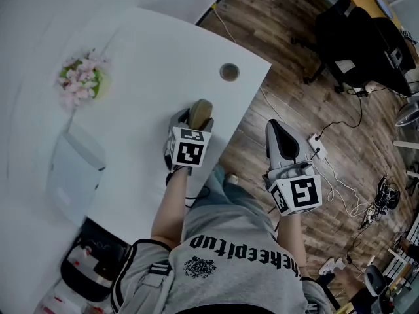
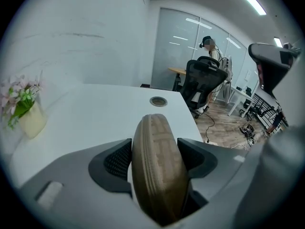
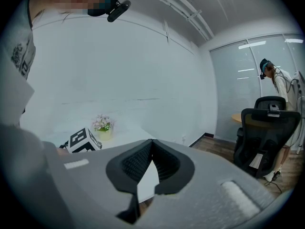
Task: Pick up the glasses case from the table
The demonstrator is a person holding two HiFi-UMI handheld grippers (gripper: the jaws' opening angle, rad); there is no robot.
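One glasses case (image 1: 201,110) on edge by the tabletop (image 1: 150,64) rim, left gripper (image 2: 155,144) fingers spread wide around it, right gripper (image 3: 152,142) fingers pressed together, empty, over floor (image 1: 288,64) in head view

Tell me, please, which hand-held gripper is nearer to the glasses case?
Left. The left hand-held gripper straddles the glasses case over the table; the right hand-held gripper hangs apart from it, over the floor.

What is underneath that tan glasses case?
The white table lies below it. The glasses case stands on its edge near the table's rim, between the open jaws of the left tool. The tool's body hides where the case's bottom meets the tabletop, so contact cannot be confirmed.
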